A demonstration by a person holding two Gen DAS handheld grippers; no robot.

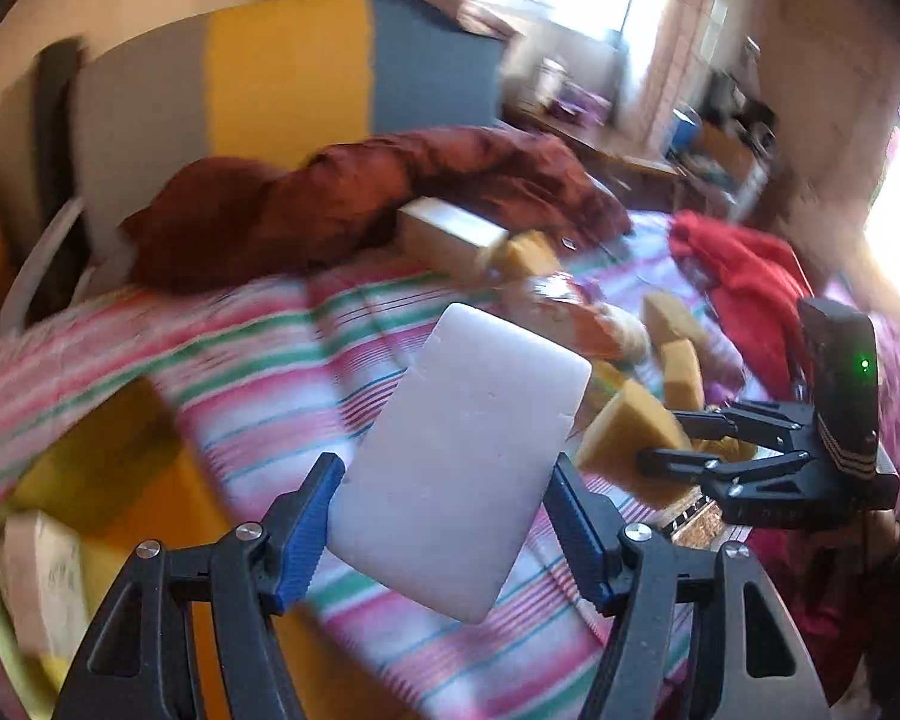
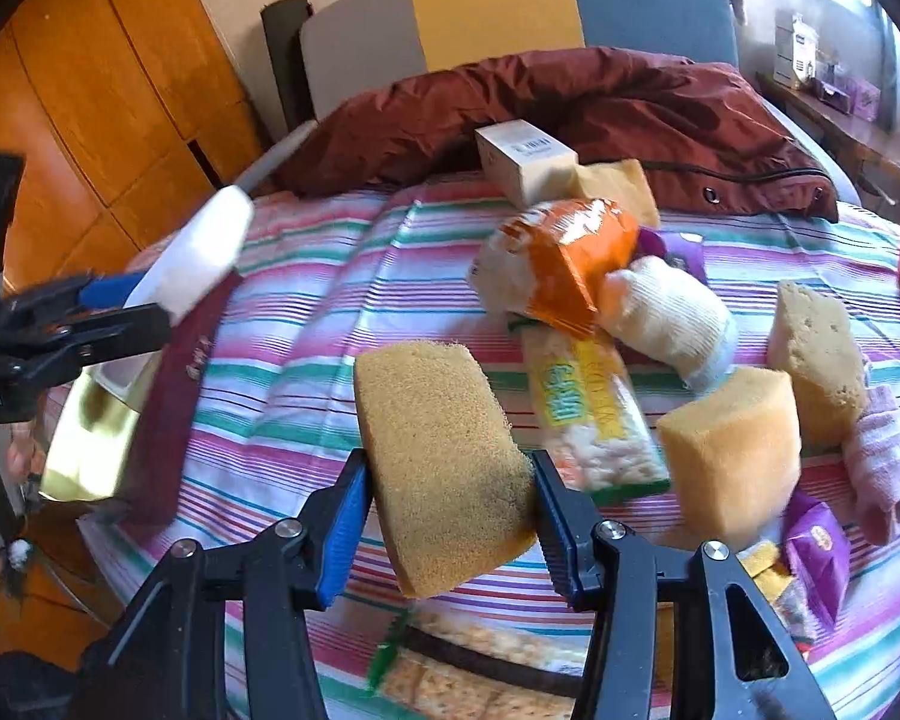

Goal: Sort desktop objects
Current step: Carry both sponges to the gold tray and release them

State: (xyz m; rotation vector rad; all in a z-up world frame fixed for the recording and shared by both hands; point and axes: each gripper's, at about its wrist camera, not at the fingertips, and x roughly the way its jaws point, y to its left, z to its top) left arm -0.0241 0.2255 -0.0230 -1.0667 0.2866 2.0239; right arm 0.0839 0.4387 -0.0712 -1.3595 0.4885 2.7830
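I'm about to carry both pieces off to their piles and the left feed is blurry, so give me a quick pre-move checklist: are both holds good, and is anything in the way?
1. Left gripper shut on the white block: ok, both jaws press its sides.
2. Right gripper shut on the brown sponge: ok, jaws dent its edges.
3. Both items lifted off the striped bedsheet: ok.
4. The two grippers apart: ok, a gap shows in both views.
5. Drop spot for the block: cannot tell; the yellow bin at lower left is blurred.
6. Loose sponges remaining beside the snack packs: ok, untouched.
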